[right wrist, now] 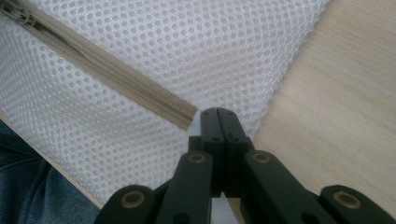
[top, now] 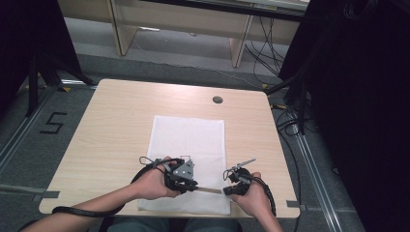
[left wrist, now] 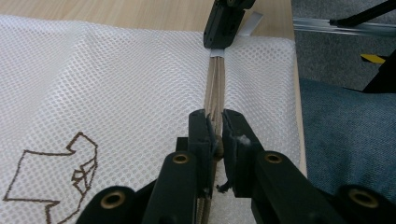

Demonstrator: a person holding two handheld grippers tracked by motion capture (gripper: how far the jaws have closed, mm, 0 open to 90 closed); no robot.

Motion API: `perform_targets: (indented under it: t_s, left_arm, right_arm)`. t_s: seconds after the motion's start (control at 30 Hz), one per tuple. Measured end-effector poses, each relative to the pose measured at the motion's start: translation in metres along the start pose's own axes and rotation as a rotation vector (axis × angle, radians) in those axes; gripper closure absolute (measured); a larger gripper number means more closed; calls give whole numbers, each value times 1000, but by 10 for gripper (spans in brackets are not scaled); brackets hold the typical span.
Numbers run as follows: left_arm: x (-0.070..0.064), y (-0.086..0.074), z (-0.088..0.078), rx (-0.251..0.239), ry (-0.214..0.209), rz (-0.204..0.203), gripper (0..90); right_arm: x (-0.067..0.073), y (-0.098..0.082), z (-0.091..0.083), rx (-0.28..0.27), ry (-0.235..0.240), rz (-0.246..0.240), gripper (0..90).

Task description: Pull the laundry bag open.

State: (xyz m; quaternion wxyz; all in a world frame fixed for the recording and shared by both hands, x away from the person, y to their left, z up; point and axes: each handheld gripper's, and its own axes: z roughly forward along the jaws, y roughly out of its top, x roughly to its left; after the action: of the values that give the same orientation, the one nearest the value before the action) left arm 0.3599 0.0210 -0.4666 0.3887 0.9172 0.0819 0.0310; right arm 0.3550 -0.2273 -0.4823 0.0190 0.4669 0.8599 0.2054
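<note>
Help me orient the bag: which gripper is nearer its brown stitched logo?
Left. The left gripper clamps the zipper just beside the logo; the right gripper is shut at the zipper's far end, farther from it.

We cannot read the mesh bag's (top: 188, 140) brown printed mark (left wrist: 56, 172) in the left gripper view: the frame's edge cuts it at seven o'clock. In the high view that mark is too small to make out. The zipper (left wrist: 215, 88) runs under the left gripper (left wrist: 215, 133) toward six o'clock, where the jaws hide it. In the right gripper view the right gripper (right wrist: 218, 122) covers whatever fabric its closed tips pinch, and the zipper's slider is cropped at ten o'clock.
</note>
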Motion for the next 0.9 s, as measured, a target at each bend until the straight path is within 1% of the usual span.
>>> perform_targets:
  t_s: [0.03,0.07,0.1,0.13,0.17,0.2,0.27,0.33,0.4,0.43,0.47,0.5,0.53,0.57,0.6,0.73,0.77,0.8,0.87,0.9]
  left_arm:
    - [0,0,0,2,-1,2,822]
    - [1,0,0,4,4,21,822]
    - [1,0,0,2,3,16,823]
    - [1,0,0,2,-1,8,822]
    - [0,0,0,1,0,1,822]
    - [1,0,0,3,2,20,823]
    - [1,0,0,3,1,17,823]
    - [1,0,0,11,4,22,822]
    - [1,-1,-2,10,3,7,822]
    - [1,-1,-2,3,1,11,823]
    - [1,-2,-2,0,1,6,822]
    - [0,-1,-2,5,4,14,823]
    - [-1,-2,-1,1,5,-2,823]
    - [-1,-2,-2,1,5,2,823]
    - [1,-1,-2,5,4,18,822]
    - [1,-2,-3,19,11,16,823]
    - [1,-2,-4,17,7,17,823]
    - [1,-3,-3,6,3,0,823]
    - [1,-3,-4,13,7,8,823]
    - [1,-4,-4,7,-1,0,823]
  right_arm:
    - [0,0,0,-1,1,-1,900]
    - [0,0,0,0,1,-1,900]
    - [0,0,0,1,0,4,900]
    - [-2,0,1,-8,5,-25,900]
    - [0,0,0,-1,0,1,900]
    - [0,0,0,-1,1,3,900]
    - [1,0,0,2,10,23,900]
    - [0,0,0,-2,2,3,900]
    - [0,0,0,-3,0,2,900]
    - [0,0,0,-2,-2,1,900]
    - [0,0,0,-4,3,-8,900]
    - [0,0,0,-1,-1,0,900]
    - [0,0,0,0,-1,1,900]
    - [0,0,0,0,-1,1,900]
    - [0,0,0,-2,0,1,900]
    - [0,0,0,-3,0,-3,900]
    - [0,0,0,-1,-2,2,900]
    - [0,0,0,-2,-1,2,900]
    - [0,0,0,-4,0,1,900]
    - [0,0,0,-4,0,1,900]
